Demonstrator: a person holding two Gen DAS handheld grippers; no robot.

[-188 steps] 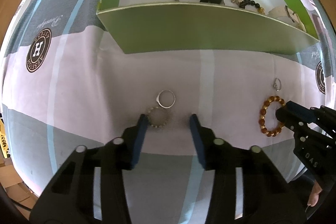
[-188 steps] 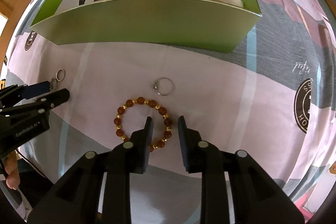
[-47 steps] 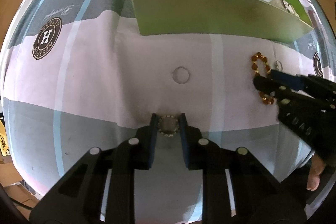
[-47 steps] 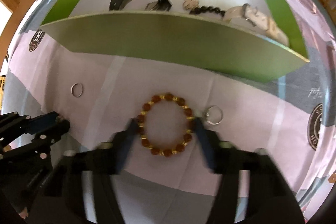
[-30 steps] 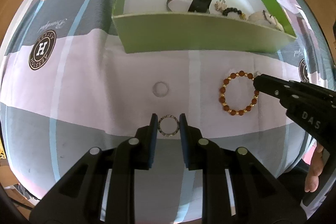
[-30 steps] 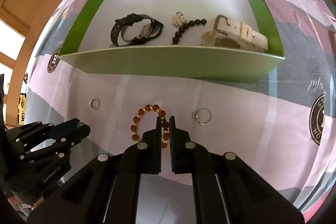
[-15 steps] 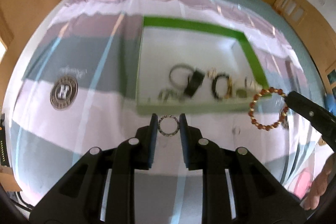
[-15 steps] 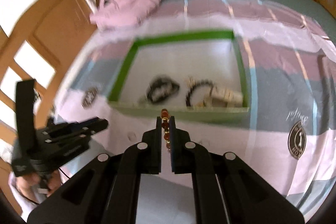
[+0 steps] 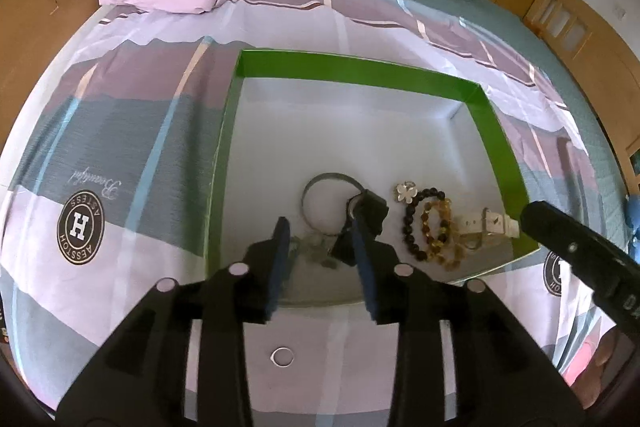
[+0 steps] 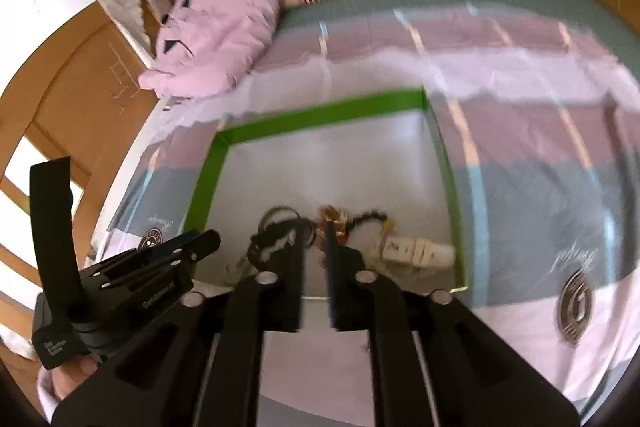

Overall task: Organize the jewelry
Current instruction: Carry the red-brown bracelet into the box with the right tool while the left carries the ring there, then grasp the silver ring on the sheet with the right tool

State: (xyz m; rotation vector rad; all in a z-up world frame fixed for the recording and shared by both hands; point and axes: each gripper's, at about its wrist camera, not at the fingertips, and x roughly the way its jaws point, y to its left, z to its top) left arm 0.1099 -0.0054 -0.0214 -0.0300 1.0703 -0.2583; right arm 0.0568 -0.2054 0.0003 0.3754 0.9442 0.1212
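Left gripper (image 9: 322,247): jaws apart, empty, above green box (image 9: 356,69). Right gripper (image 10: 314,259): jaws slightly apart, empty. Amber bracelet (image 9: 438,231) in box; ring (image 9: 282,355) on bedsheet (image 9: 120,163).

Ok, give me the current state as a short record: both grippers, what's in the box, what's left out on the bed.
left gripper: open, nothing held, over box's near edge
right gripper: jaws apart, nothing between them
green box: black watch, flower charm, dark bead bracelet, amber bead bracelet, white strap watch
left on bedspread: one silver ring
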